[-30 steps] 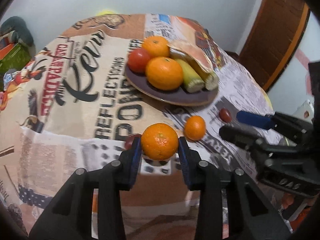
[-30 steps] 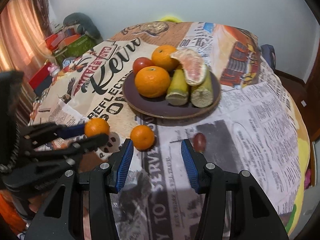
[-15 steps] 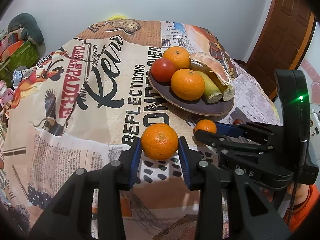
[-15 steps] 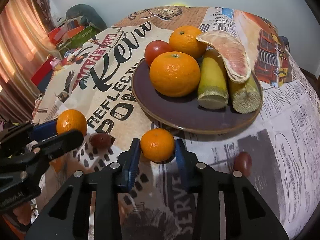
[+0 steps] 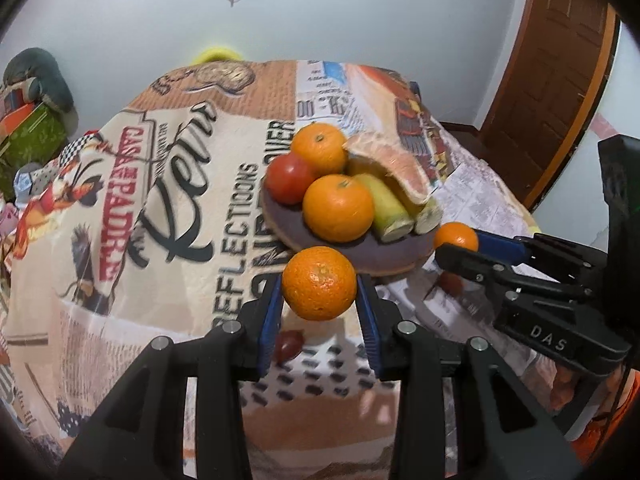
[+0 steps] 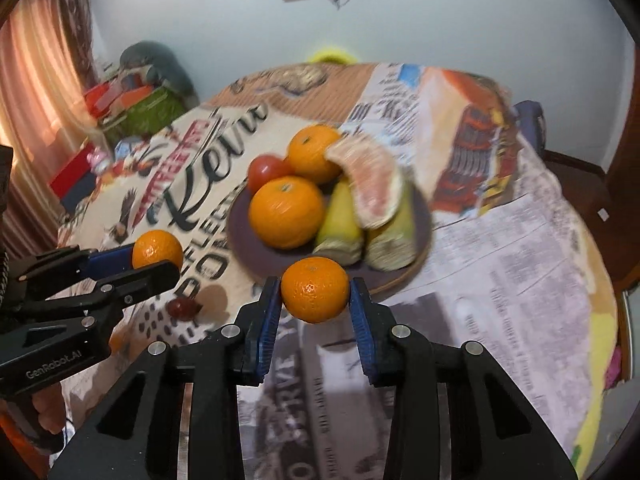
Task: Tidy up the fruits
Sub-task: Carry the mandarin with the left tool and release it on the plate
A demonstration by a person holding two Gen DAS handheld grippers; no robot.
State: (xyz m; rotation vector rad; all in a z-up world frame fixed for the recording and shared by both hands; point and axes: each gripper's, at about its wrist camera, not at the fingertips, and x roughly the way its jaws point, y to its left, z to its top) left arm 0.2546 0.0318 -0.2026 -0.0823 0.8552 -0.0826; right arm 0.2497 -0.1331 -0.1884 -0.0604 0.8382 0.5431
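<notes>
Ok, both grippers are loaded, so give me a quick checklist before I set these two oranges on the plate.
1. Left gripper shut on its orange, held off the cloth: ok.
2. Right gripper shut on the smaller orange: ok.
3. Bare space on the plate: not ok for two; only the near rim is bare, the rest holds two oranges, a tomato, two banana pieces and a grapefruit wedge.
4. Grippers apart from each other: ok.
5. Small red fruit left on the cloth below the left gripper: not ok, unsorted.
6. Pile steady under added fruit: cannot tell.
</notes>
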